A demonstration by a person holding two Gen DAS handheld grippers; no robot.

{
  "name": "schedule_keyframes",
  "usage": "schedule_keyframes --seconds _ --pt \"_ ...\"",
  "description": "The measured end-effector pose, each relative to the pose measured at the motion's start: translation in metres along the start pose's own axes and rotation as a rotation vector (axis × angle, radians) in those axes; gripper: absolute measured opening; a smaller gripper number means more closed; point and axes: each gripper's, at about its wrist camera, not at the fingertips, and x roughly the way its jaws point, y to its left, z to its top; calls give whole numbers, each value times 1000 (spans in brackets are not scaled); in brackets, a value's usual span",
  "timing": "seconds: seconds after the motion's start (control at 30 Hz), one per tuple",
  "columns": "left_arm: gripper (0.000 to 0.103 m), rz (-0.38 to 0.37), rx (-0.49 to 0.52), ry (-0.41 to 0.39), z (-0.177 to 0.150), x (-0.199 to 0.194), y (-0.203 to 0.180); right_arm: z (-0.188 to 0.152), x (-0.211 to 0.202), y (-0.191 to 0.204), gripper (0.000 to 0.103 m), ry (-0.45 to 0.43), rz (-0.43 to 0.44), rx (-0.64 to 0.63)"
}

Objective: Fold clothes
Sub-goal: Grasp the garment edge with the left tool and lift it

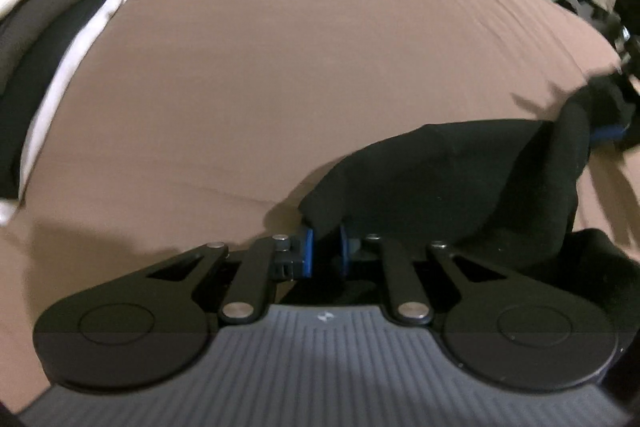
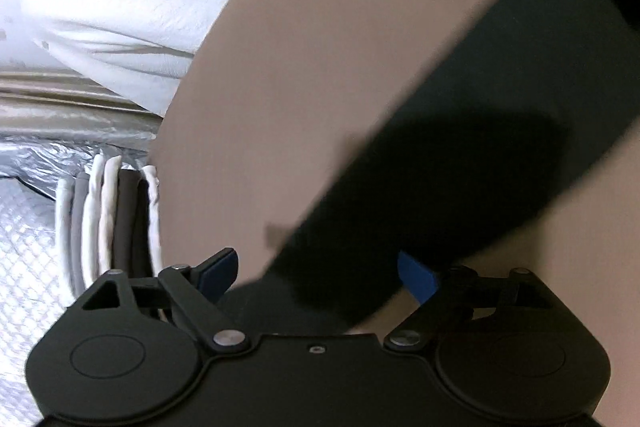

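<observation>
Pinching one end of the black garment (image 1: 440, 183), the left gripper (image 1: 326, 251) sat closed on it over the brown sheet (image 1: 280, 67). The right gripper (image 2: 320, 273) stood wide apart, cloth lying loose between its pads.

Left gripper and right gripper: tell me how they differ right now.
The left gripper is closed, its blue pads pinching an edge of the black garment; the right gripper stands wide open, with the black garment lying between its pads, ungripped. The left gripper's view sits level; the right gripper's is rolled. Both are over the brown-covered surface.
</observation>
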Motion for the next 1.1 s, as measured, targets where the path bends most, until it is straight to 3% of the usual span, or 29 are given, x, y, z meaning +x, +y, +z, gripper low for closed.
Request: schedule_keyframes --seconds 0.07,0.1,0.13,0.17,0.2,0.23,0.27,0.3,0.33,0.43,0.53,0.6,0.63,0.73,0.83,0.9,0.93,0.97,1.0,1.03,1.1 --pt "30 35 38 11 3 5 -6 11 15 7 91 -21 -29 -2" --pt "48 58 37 8 5 8 -8 14 24 11 93 -29 -25 27" --pt "58 83 28 1 8 12 -9 13 25 7 92 -44 -21 34" --pt "58 84 17 -6 10 14 -10 11 22 8 91 -58 -42 -8" --pt "54 49 13 -4 12 16 -10 8 18 9 81 -73 -66 -53" --pt "41 2 12 2 15 18 -9 5 15 11 56 -88 -89 -98" --pt "31 -33 37 6 17 18 -11 0 15 16 40 -107 -148 -170" --pt "7 -62 74 11 18 17 -15 -4 16 22 14 -127 -210 -244" --pt "6 -78 91 12 19 15 -20 -9 17 28 12 -146 -271 -318" --pt "6 -53 146 -14 11 1 -38 -19 11 35 6 -211 -269 -395" --pt "5 8 173 -125 7 -26 -47 -28 -2 51 5 -304 -220 -498" --pt "6 54 129 -195 15 -44 -40 -32 -13 67 5 -372 -146 -554" --pt "6 77 104 -225 20 -52 -35 -26 -15 78 5 -356 -121 -569" --pt "6 185 44 -322 52 -80 -10 0 -11 153 5 -409 -53 -679" --pt "6 296 -83 -449 98 -108 35 27 -4 242 5 -504 55 -801" --pt "8 384 -186 -511 118 -114 60 38 -4 273 6 -538 139 -866" --pt "16 404 -236 -518 125 -112 71 45 -4 282 19 -532 158 -871" --pt "25 416 -266 -481 128 -106 80 47 5 289 26 -514 120 -839" --pt "44 424 -287 -422 129 -97 89 41 14 291 48 -485 53 -820" --pt "48 435 -307 -372 126 -91 94 34 24 293 62 -456 -15 -802" --pt "48 405 -320 -323 103 -87 96 2 28 269 62 -429 -107 -852"
